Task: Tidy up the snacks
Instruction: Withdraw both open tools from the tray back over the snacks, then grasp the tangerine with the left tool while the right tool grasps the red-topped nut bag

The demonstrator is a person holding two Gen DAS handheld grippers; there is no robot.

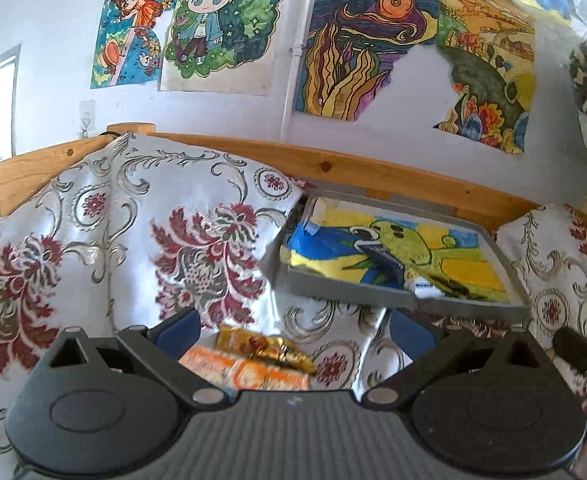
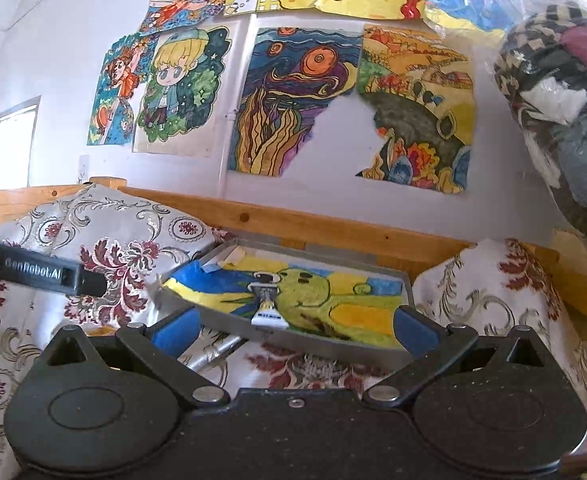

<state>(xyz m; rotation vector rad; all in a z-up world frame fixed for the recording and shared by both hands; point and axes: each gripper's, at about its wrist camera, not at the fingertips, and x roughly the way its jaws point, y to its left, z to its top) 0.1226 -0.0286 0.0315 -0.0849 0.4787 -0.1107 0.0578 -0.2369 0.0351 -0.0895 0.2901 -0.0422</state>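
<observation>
Surface: floral cloth [image 1: 105, 216] in white, red and grey, draped over cushions across the lower half of both views; a pine rail [image 1: 357, 168] runs behind it
Wall: white, upper half of both views, covered with coloured drawings [image 2: 293, 100]
Tray: grey tray [image 1: 505, 264], centre right, lined with a green-and-yellow drawing; one small snack packet [image 2: 265, 312] lies in it
Snacks: gold packet [image 1: 261, 346] and orange packet [image 1: 249, 372] on the cloth, bottom centre
Left gripper [image 1: 293, 330]: jaws spread, holding nothing, above the packets
Right gripper [image 2: 293, 330]: jaws spread, empty, before the tray
</observation>
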